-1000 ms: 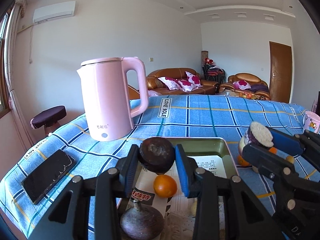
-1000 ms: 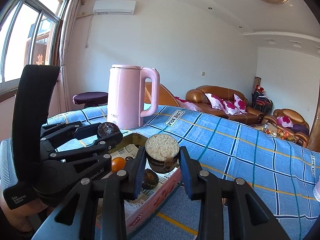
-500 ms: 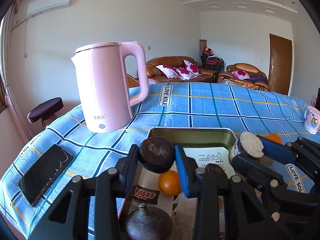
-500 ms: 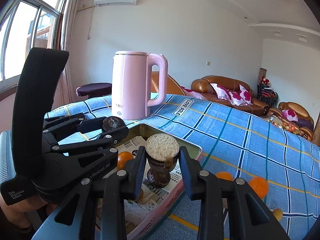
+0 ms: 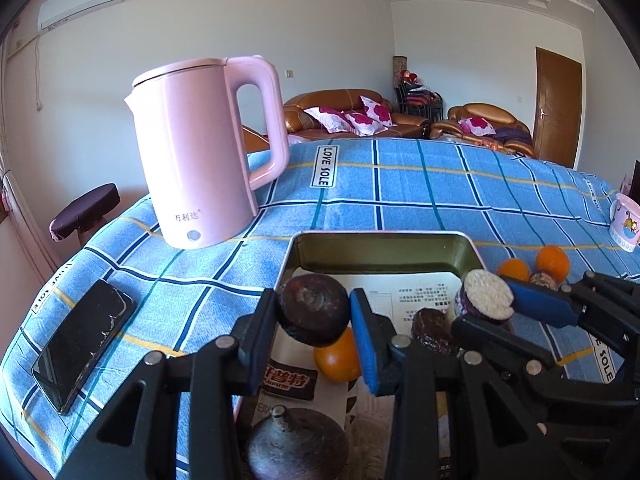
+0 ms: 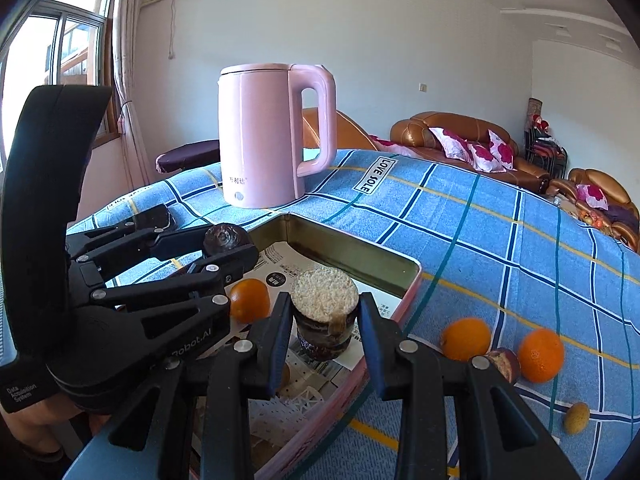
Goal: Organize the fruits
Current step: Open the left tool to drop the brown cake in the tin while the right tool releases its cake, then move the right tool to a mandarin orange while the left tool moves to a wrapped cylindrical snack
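My left gripper [image 5: 314,316] is shut on a dark round fruit [image 5: 312,314] and holds it above the pink metal tray [image 5: 380,240]. My right gripper [image 6: 322,308] is shut on a purple fruit piece with a white cut face [image 6: 324,292], also over the tray [image 6: 404,296]; it shows in the left wrist view [image 5: 486,294]. In the tray lie an orange [image 5: 336,360], a dark fruit [image 5: 430,330] and another dark fruit [image 5: 296,446] at the near end. Two oranges [image 6: 466,338] [image 6: 540,354] and a purple fruit [image 6: 506,362] lie on the cloth to the tray's right.
A pink kettle [image 5: 200,148] stands behind the tray at the left. A black phone [image 5: 80,344] lies on the blue checked cloth [image 5: 440,188] at the left. A mug [image 5: 624,222] stands at the far right. A small yellowish fruit [image 6: 576,418] lies near the right edge.
Both grippers have moved down and forward over the tray with their fruits still held. The kettle and the tray look nearer and larger.
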Available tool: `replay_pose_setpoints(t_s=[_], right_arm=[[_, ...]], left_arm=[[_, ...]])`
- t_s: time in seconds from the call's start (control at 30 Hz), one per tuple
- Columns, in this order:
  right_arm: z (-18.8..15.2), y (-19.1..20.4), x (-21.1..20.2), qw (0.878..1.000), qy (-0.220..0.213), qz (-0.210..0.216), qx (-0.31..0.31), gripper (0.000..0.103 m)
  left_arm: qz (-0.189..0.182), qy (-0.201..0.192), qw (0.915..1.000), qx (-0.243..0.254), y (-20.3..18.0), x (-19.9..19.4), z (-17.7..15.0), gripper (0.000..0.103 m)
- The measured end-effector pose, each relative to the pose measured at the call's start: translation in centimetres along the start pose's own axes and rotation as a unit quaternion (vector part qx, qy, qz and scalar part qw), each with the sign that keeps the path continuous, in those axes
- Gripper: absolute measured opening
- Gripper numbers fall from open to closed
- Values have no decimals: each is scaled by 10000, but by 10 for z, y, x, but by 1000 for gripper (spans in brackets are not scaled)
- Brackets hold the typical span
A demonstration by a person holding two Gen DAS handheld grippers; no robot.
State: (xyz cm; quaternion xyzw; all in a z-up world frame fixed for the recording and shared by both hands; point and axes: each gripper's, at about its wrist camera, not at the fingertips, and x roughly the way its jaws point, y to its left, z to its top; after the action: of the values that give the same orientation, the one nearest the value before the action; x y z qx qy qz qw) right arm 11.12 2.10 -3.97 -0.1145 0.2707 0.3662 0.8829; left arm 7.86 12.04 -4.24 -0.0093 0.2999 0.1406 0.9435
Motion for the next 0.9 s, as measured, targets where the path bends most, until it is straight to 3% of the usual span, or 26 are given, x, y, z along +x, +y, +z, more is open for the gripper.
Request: replay_pose_setpoints(t_s=[0.27, 0.43, 0.57, 0.63, 0.67, 0.77, 0.9], right_arm=[[-1, -1, 7, 9995, 293, 138, 6, 36], [-2, -1, 4, 9994, 278, 186, -10, 37], [-4, -2, -4, 9999, 151, 74, -26, 49], [-6, -4, -10, 10000, 64, -19, -27, 54], [-6, -6, -13, 10000, 10, -31, -13, 54], [-6, -15, -25, 9998, -149, -78, 56, 64], [-5, -30, -34, 9993, -219, -280, 69, 65]], left_arm=[[52, 145, 9999, 56, -1, 5, -1, 42], [209, 114, 9997, -5, 3, 2, -1, 74], [178, -53, 9998, 20, 4, -8, -4, 79], [175, -127, 9998, -1, 5, -12, -5, 97], [177, -205, 9996, -26, 5, -15, -6, 100], [97, -371, 9992, -138, 6, -23, -5, 102], [98, -534, 9983, -235, 6, -29, -3, 102]])
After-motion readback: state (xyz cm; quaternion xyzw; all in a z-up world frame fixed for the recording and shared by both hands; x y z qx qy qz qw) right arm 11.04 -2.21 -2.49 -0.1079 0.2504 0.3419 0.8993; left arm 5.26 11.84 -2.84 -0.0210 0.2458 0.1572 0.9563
